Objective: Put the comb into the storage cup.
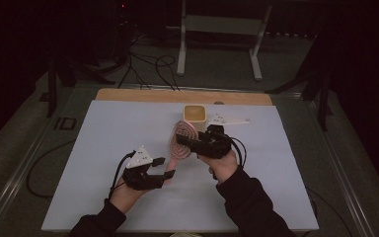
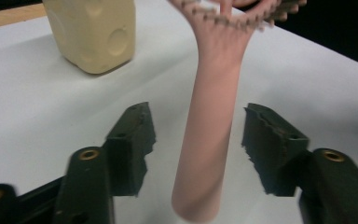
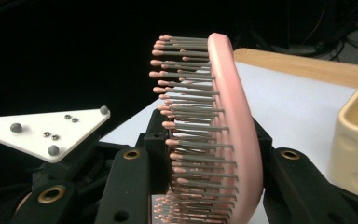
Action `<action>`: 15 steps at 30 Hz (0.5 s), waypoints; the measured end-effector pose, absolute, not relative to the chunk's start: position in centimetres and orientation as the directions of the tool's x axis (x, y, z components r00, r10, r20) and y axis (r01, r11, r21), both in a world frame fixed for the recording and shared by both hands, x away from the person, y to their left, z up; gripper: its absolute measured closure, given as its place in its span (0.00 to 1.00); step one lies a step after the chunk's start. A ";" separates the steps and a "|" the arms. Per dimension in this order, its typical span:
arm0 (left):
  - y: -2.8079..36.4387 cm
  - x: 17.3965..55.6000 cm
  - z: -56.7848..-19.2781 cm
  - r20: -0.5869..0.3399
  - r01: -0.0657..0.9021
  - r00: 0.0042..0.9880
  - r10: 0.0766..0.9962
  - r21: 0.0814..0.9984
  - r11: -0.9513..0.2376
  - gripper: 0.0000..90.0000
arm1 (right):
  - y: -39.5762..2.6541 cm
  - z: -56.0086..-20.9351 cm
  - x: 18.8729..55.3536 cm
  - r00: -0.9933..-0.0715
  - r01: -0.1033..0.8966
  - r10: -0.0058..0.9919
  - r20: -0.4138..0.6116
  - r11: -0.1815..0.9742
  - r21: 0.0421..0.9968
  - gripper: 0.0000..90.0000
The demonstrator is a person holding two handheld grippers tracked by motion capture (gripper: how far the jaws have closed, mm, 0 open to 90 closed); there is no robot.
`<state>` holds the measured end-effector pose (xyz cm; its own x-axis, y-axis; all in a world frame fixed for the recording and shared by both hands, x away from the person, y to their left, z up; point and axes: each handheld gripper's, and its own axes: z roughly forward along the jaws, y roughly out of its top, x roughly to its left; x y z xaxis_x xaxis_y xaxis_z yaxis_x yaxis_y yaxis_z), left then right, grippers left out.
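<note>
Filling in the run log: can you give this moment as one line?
left hand-held gripper: open around brush handle | right hand-held gripper: shut on brush head | cup: beside brush

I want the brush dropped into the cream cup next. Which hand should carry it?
Probably the right: its tool grips the brush head beside the cream cup, while the left tool stands open around the handle.
</note>
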<state>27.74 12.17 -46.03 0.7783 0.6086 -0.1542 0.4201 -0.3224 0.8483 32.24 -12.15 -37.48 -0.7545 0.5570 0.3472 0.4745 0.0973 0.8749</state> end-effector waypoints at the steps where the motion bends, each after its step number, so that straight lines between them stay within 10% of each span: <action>1: 12.2 27.7 -46.0 -0.159 0.422 0.781 0.603 0.847 -0.322 0.44 | -12.2 -37.4 32.2 -0.756 0.469 0.559 0.341 0.100 0.877 0.71; 15: 12.9 27.9 -46.0 -0.175 0.435 0.789 0.588 0.836 -0.334 0.11 | -13.0 -36.4 32.4 -0.766 0.444 0.561 0.314 0.109 0.890 0.71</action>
<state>27.87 12.89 -45.97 0.7894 0.5883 -0.1753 0.4347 -0.3343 0.8362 32.45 -13.03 -36.37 -0.7663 0.5607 0.3136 0.4437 0.1088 0.8896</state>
